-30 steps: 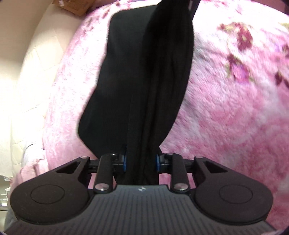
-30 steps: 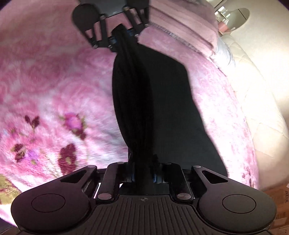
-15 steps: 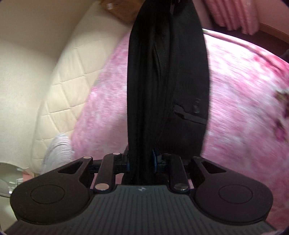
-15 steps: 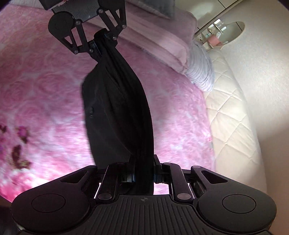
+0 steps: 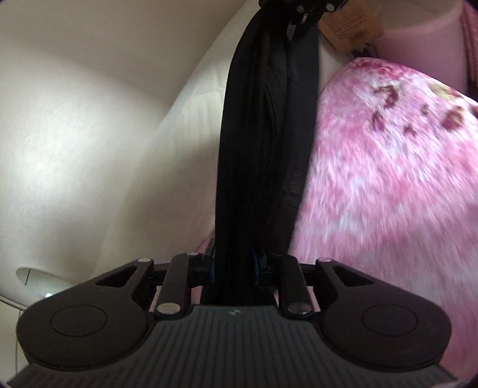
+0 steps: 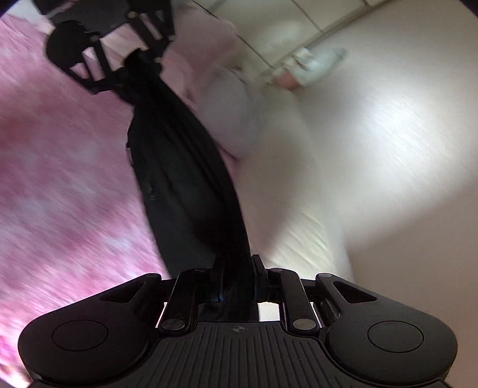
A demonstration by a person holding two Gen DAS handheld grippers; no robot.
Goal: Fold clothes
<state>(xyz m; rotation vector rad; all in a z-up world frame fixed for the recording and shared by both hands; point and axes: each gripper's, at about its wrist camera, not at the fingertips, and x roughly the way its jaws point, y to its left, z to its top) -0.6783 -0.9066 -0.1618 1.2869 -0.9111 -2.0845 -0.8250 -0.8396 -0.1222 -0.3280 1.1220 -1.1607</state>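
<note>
A black garment (image 5: 263, 143) hangs bunched and stretched in the air between my two grippers. My left gripper (image 5: 234, 265) is shut on one end of it. My right gripper (image 6: 237, 286) is shut on the other end, and the garment (image 6: 185, 179) runs from it up to the left gripper (image 6: 131, 64), which shows at the top left of the right wrist view. The right gripper (image 5: 294, 9) shows at the top edge of the left wrist view. The garment is lifted off the pink floral blanket (image 5: 388, 179).
The pink blanket (image 6: 59, 179) covers a bed with a cream quilted side (image 5: 191, 125). A cream wall (image 6: 388, 134) stands close by. A cardboard box (image 5: 346, 24) sits beyond the bed. Pale pink pillows (image 6: 215, 89) lie at the bed's head.
Both grippers have lifted the garment off the blanket and swung toward the bed's edge and the wall. The garment went from lying spread to hanging bunched between them.
</note>
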